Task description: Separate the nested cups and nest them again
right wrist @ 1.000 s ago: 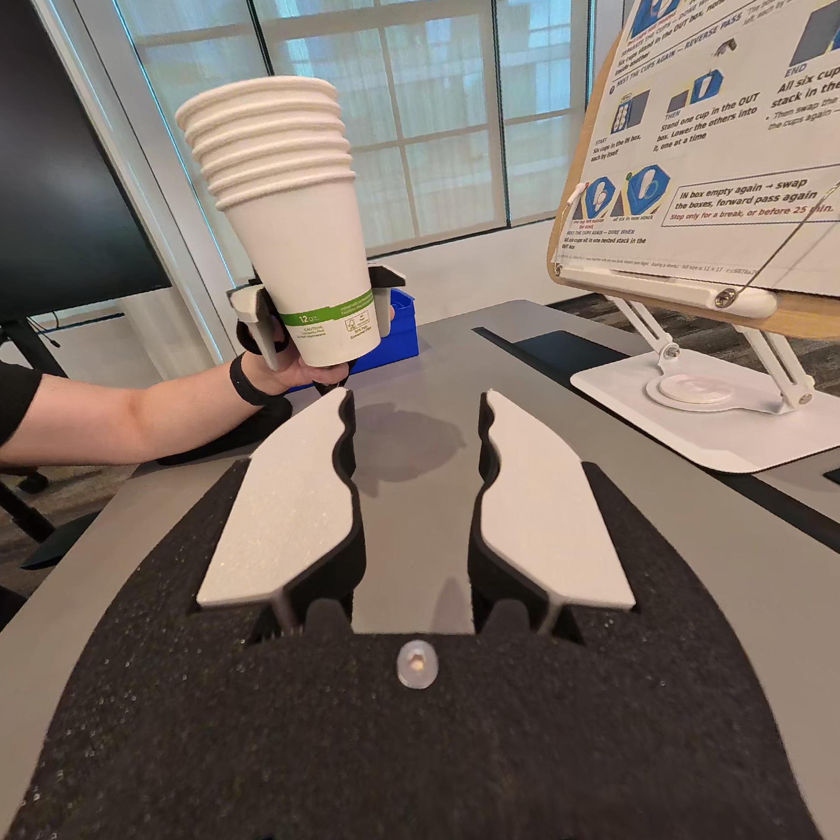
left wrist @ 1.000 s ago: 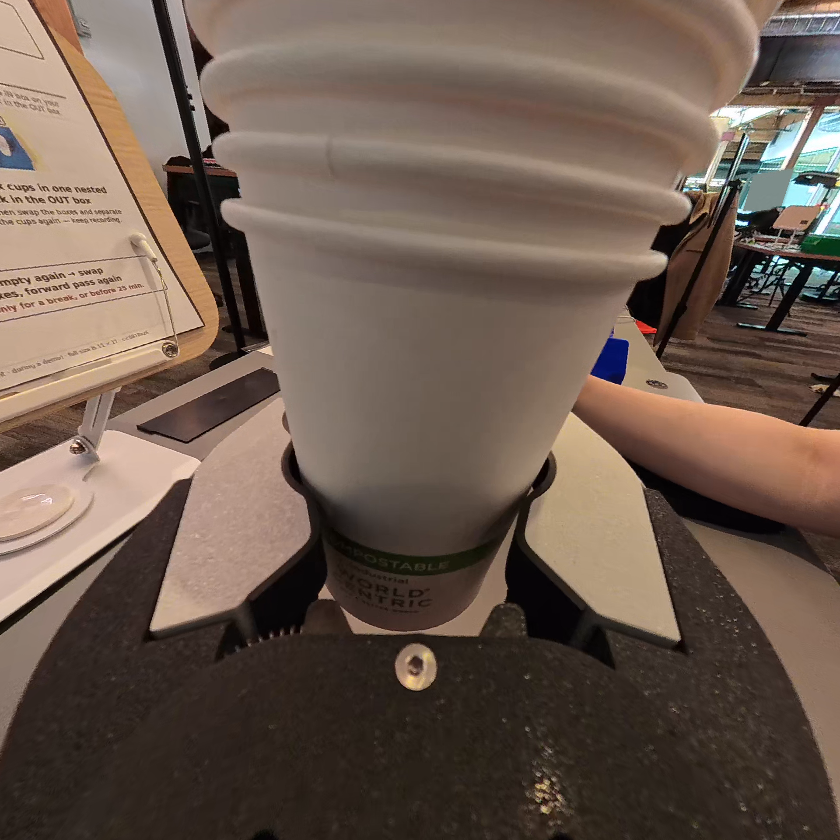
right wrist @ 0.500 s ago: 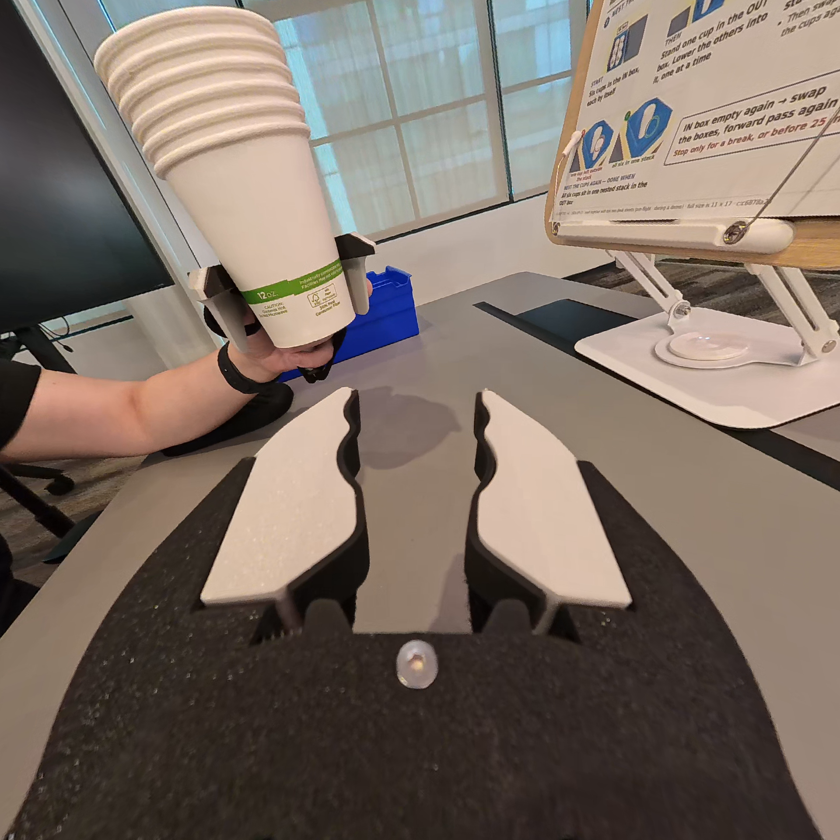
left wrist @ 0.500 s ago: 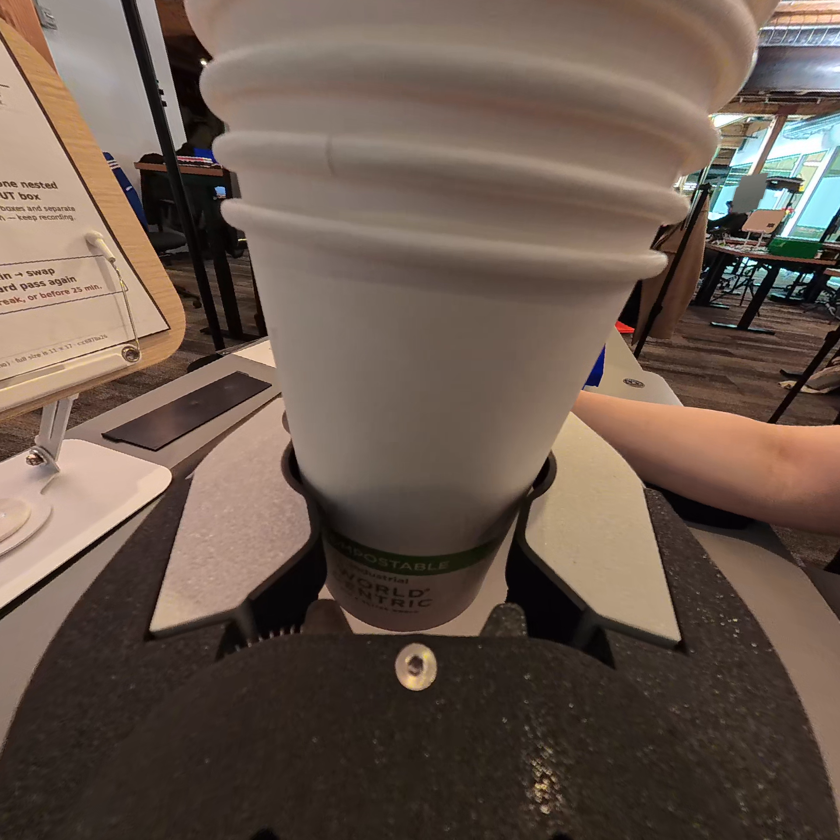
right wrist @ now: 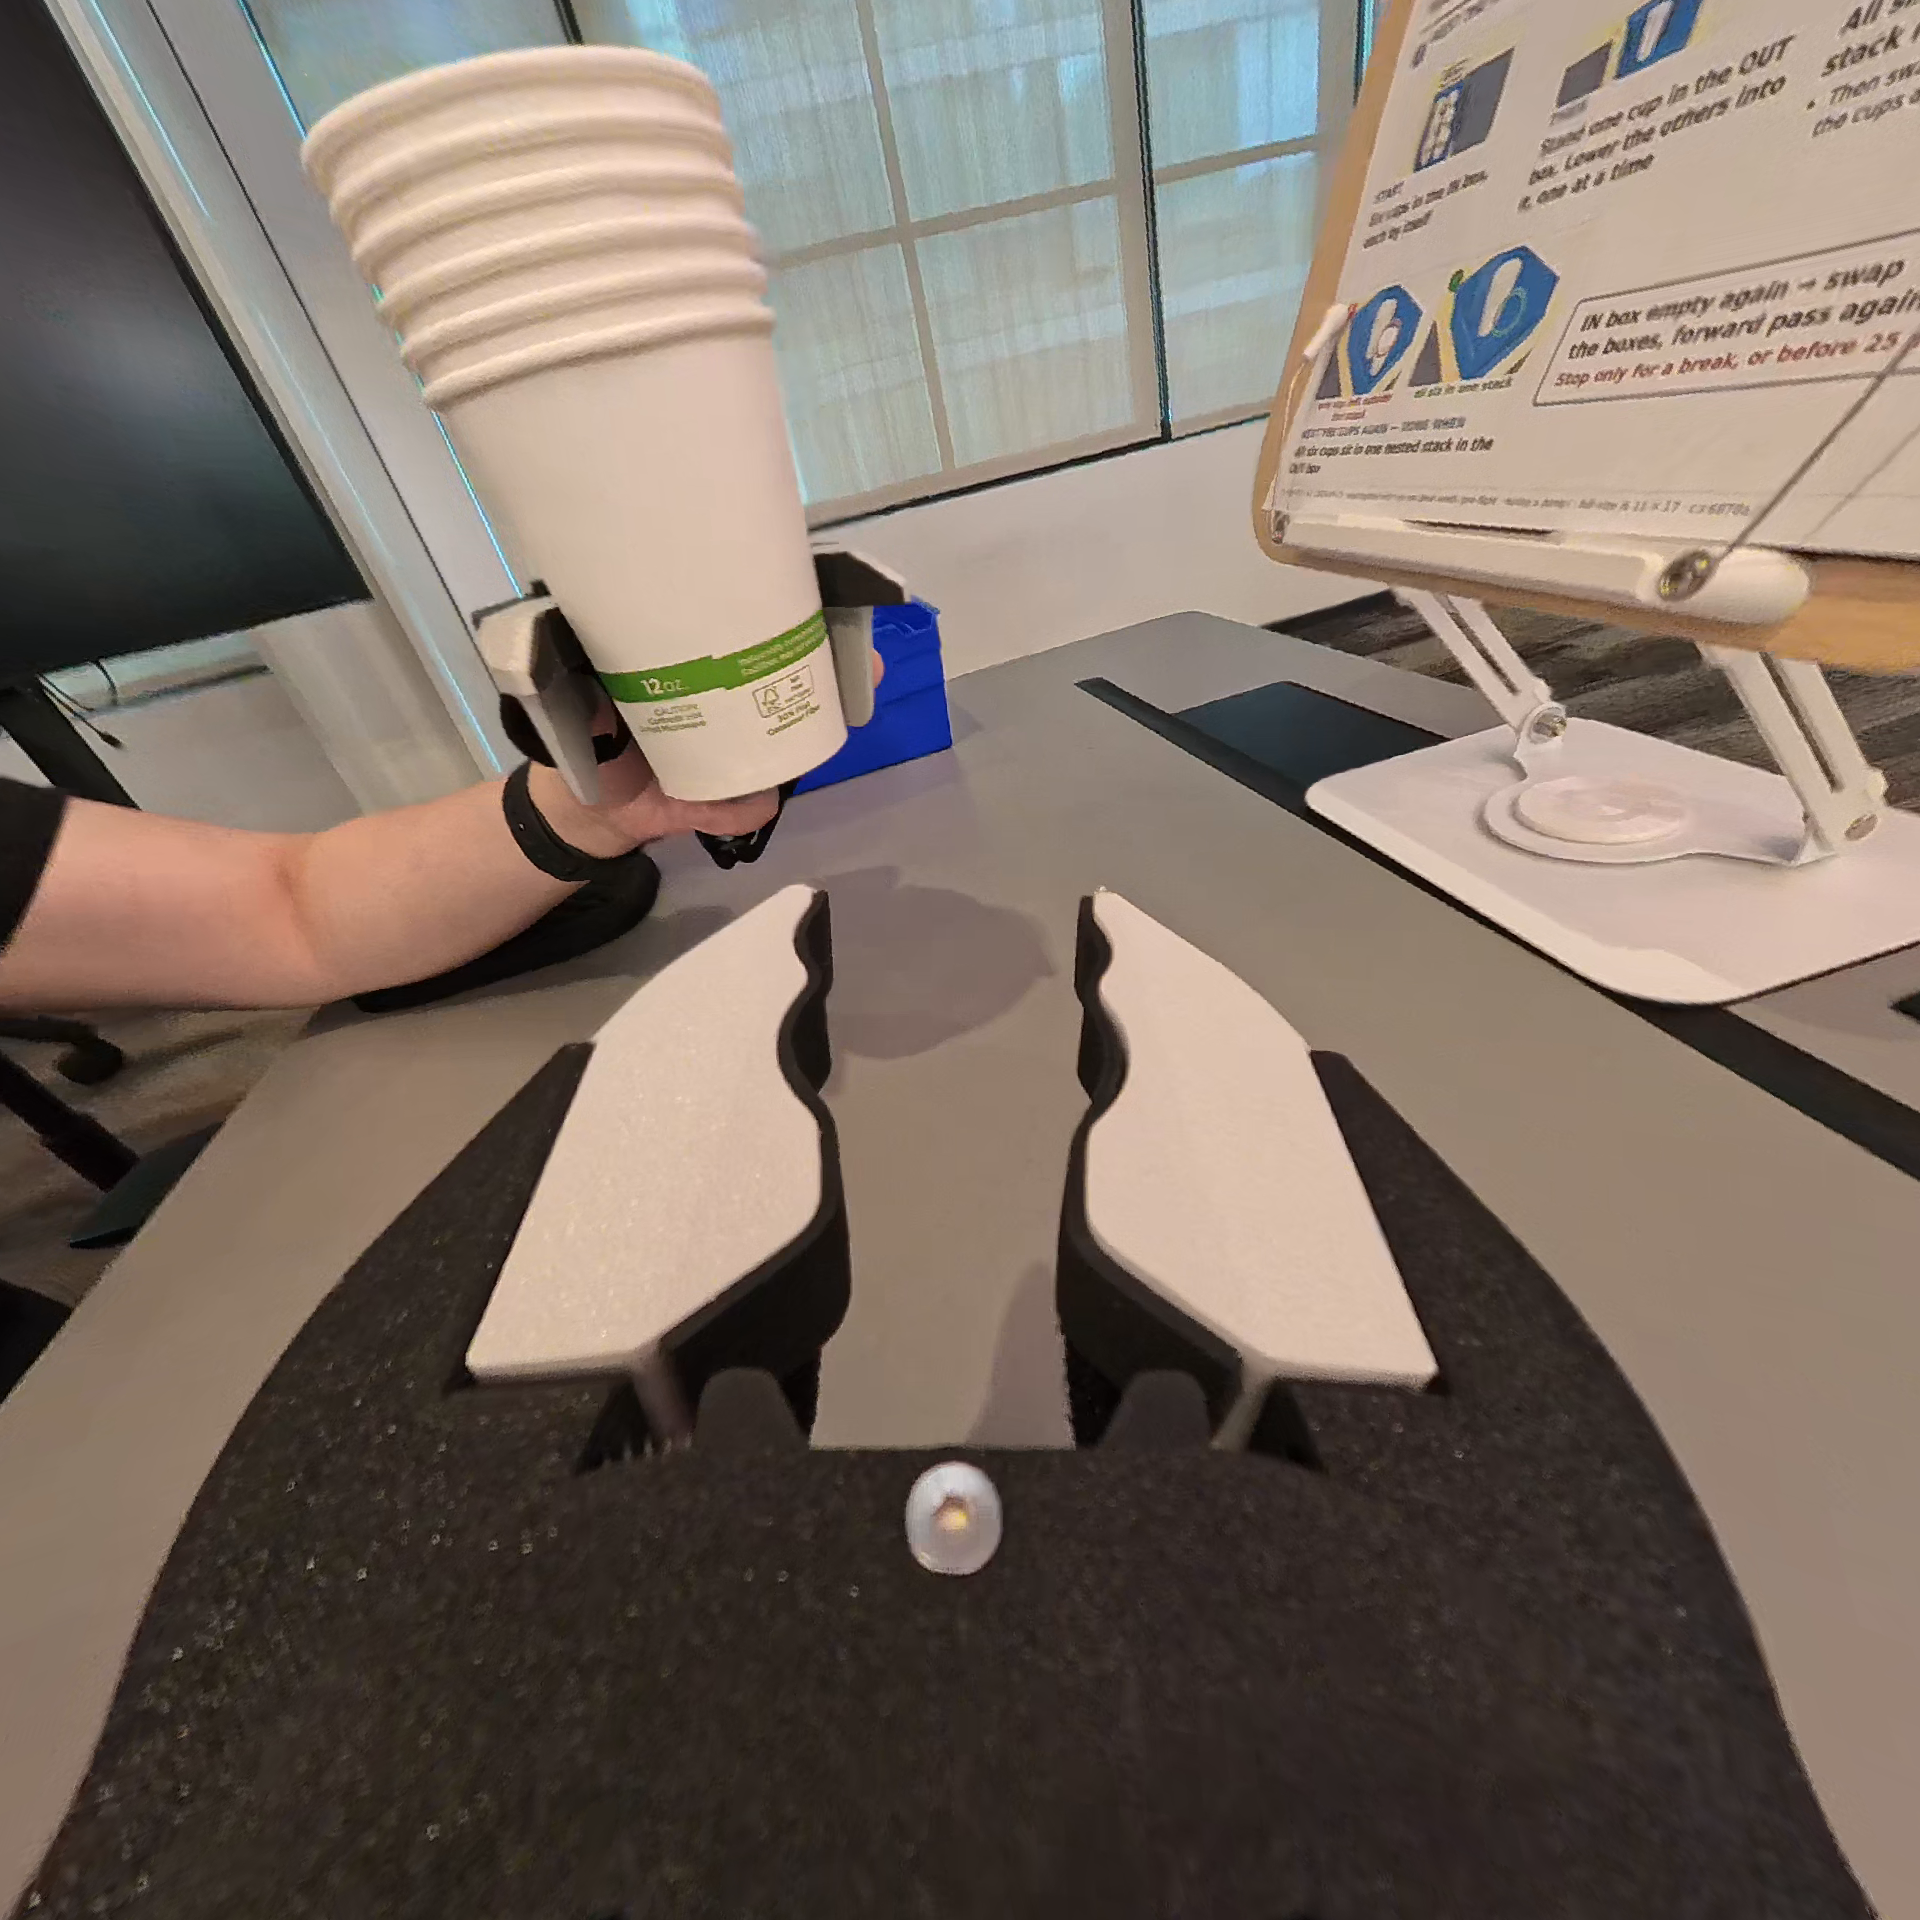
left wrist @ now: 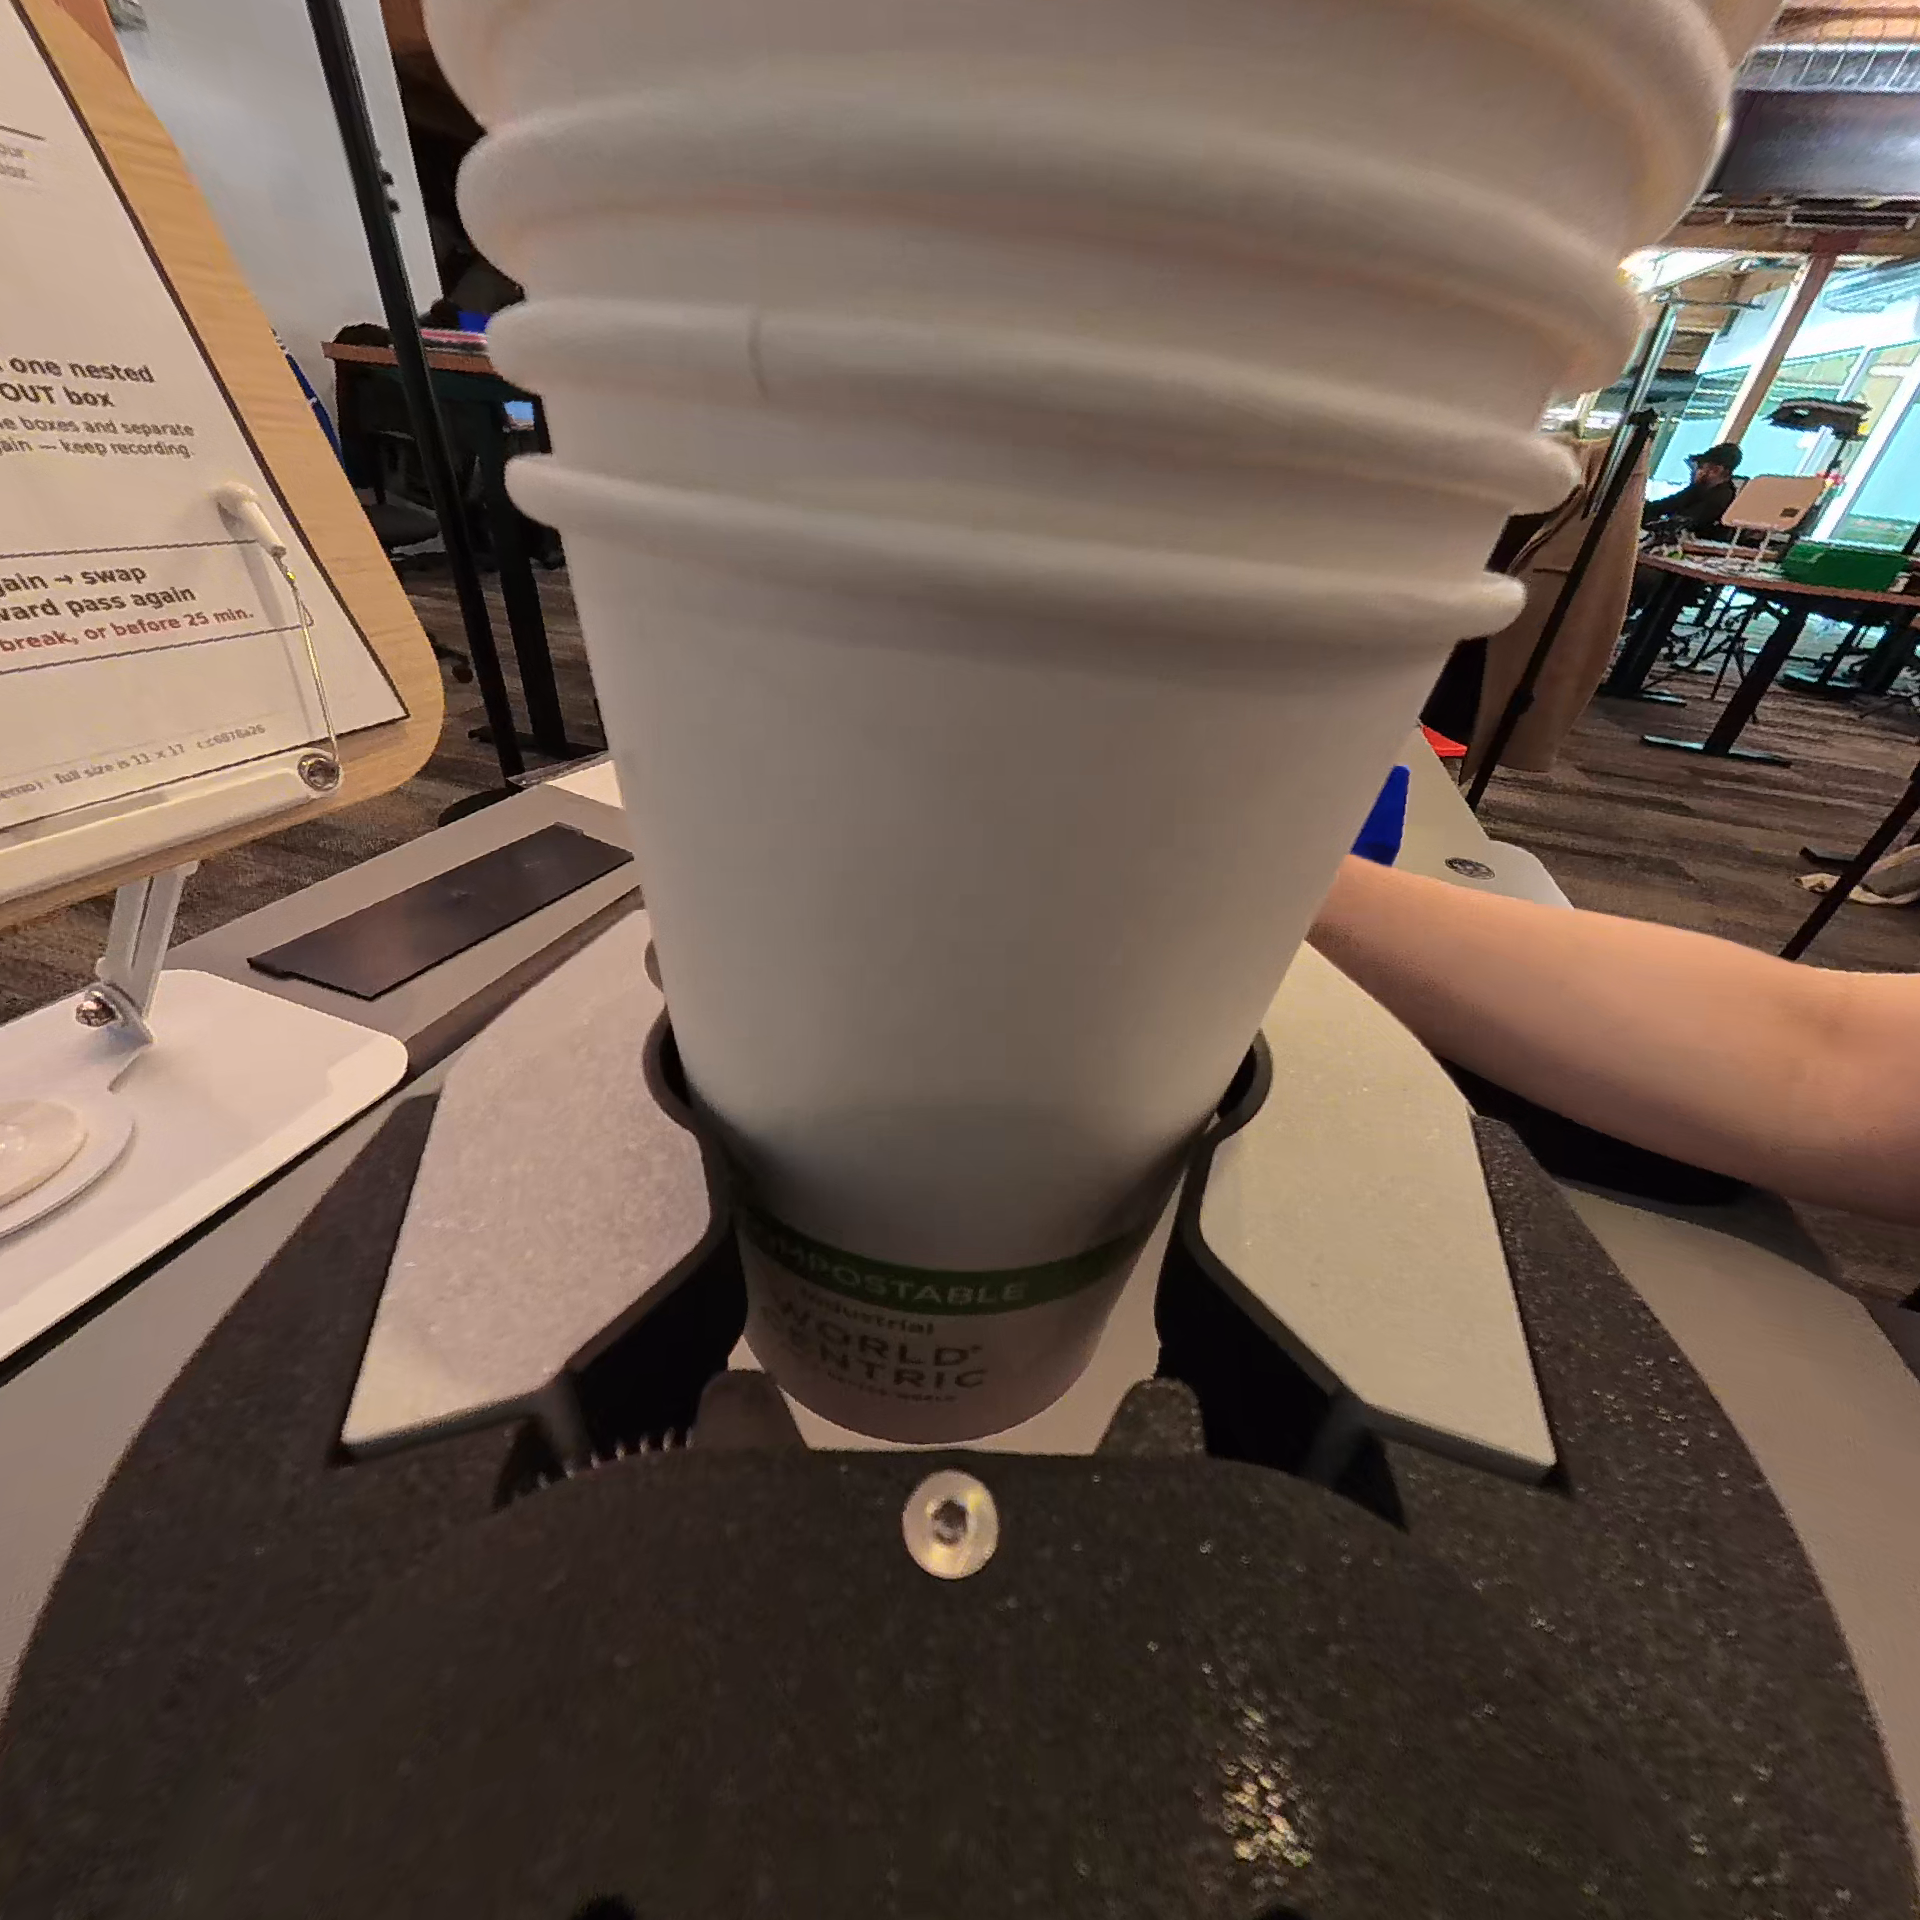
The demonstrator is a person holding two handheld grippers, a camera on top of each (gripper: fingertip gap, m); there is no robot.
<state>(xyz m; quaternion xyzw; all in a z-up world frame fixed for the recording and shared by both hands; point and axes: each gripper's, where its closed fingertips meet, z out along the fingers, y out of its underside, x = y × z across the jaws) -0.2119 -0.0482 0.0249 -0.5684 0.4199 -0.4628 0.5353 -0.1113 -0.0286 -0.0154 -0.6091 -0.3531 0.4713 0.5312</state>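
The stack of cups (left wrist: pixel 977 790) stands gripped near its base between the left gripper (left wrist: pixel 961 1236) jaws. The right gripper (right wrist: pixel 951 1049) jaws gape empty above the desk (right wrist: pixel 1143 831), cups at their 11 o'clock.

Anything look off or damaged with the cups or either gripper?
Nothing stands out. The cup stack is evenly nested, undented, tilted slightly, held at its base by the left gripper above the table. The right gripper is open and empty. No spills.

The nested stack of white paper cups (left wrist: pixel 997 831) runs off the left wrist view's top edge. In the right wrist view it hides most of the blue plastic box (right wrist: pixel 904 686).
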